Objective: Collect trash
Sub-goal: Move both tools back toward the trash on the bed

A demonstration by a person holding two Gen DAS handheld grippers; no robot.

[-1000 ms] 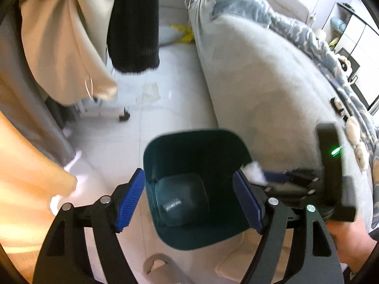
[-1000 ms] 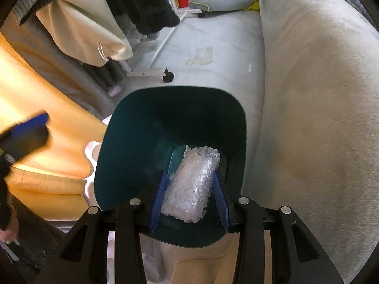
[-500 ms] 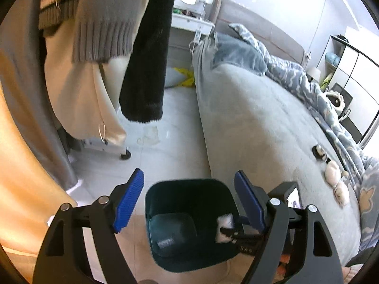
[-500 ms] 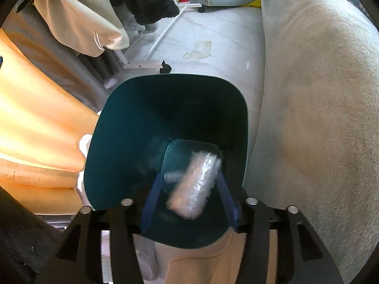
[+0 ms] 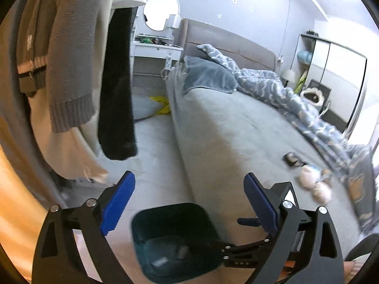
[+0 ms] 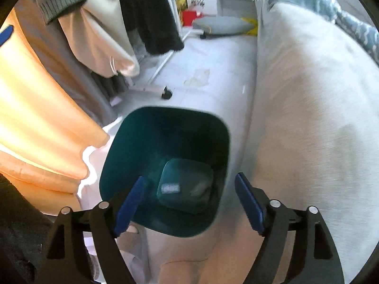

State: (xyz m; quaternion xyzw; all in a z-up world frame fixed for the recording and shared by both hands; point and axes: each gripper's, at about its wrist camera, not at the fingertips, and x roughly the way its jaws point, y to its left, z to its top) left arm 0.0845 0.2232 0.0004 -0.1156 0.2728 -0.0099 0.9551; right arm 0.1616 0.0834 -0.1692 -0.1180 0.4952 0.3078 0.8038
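Standing on the pale tiled floor, the dark teal plastic bin with rounded square rim served as the landmark, set just beside the grey, velvety bed side. Over its near rim the right gripper hung with its blue ribbed pads spread wide and nothing between them. At the bottom of the bin lay two pale scraps of trash, blurred so their material could not be told. Left of the bin, smooth orange curtain folds hung down. Beyond it a cream garment and a black fuzzy one dangled, their tops cut off.

From the left wrist view the bin sat low between the fingers of the left gripper, also spread apart and holding nothing; its contents showed only as dim smudges. On the bed beyond the bin, small round pale objects were too blurred to identify, near a rumpled blue patterned duvet.
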